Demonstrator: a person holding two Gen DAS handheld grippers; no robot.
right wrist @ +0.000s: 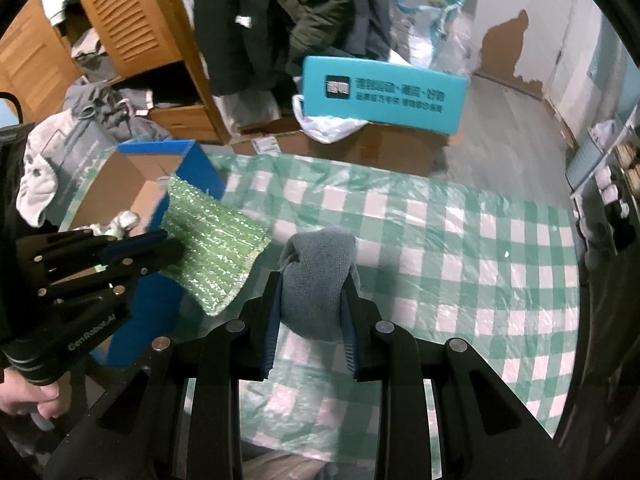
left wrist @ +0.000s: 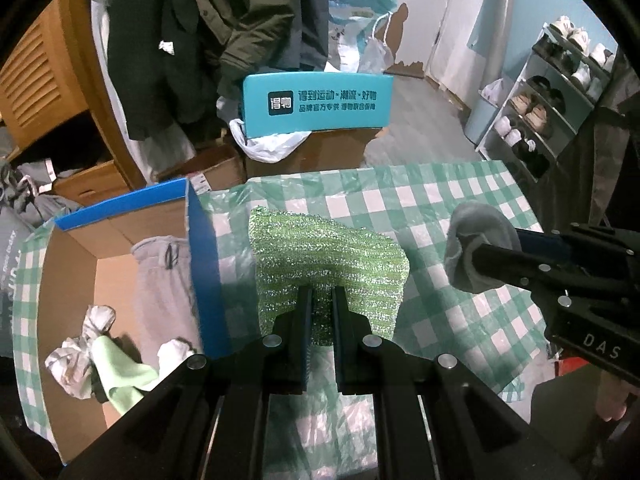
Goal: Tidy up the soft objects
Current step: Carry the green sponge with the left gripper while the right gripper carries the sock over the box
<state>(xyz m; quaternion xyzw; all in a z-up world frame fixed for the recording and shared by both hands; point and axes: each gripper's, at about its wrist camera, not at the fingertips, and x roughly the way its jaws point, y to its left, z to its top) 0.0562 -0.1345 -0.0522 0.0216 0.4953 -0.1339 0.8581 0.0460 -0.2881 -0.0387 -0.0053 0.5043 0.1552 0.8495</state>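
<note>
We can read "DAS" on our right gripper (left wrist: 472, 256), clamped on a grey sock (right wrist: 316, 280) mid-table. Left gripper (left wrist: 322, 300) pinches the green scrubbing cloth (left wrist: 328, 256) beside the blue box (left wrist: 208, 264) at the table's left edge.

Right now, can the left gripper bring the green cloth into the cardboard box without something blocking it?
Probably yes. The left gripper is shut on the green cloth, right beside the open-topped cardboard box. Only its blue wall stands between, and the right gripper is on the far side.
</note>
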